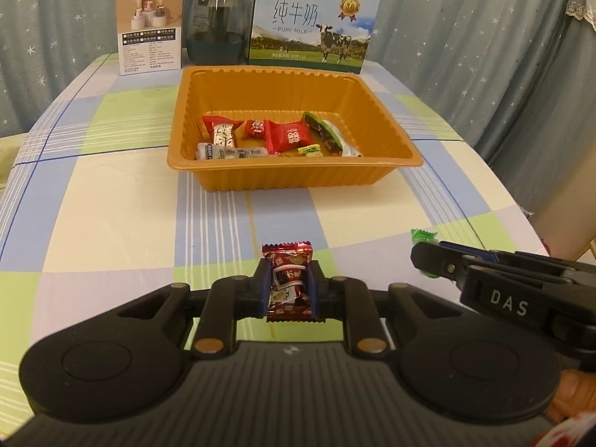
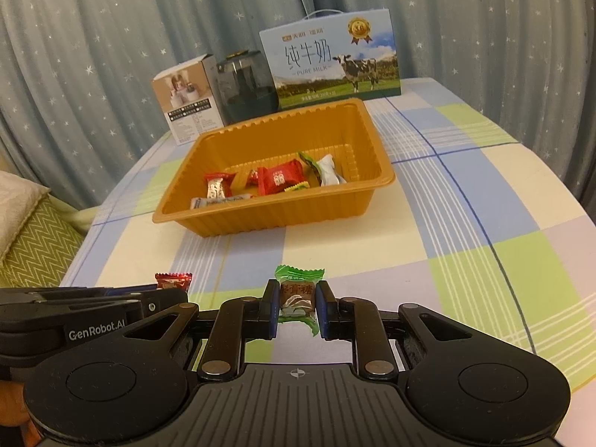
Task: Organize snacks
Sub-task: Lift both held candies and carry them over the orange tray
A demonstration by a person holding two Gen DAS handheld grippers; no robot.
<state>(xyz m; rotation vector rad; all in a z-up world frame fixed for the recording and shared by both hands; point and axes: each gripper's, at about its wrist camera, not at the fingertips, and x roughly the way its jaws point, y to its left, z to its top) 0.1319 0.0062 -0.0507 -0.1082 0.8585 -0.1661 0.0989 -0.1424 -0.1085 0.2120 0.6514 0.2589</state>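
Most snacks sit in the orange tray already; left gripper pinches a red candy, right gripper a green candy, neither dropped in yet.

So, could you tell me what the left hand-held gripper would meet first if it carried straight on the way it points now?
Probably the bare checked tablecloth short of the orange tray. The left hand-held gripper, shut on a dark red candy, points downward toward the tray, and nothing lies between. Depth is unclear, so it might reach the tray's near wall.

Ribbed glossy plastic tray — crinkly foil-shiny candy wrappers, matt woven checked tablecloth.
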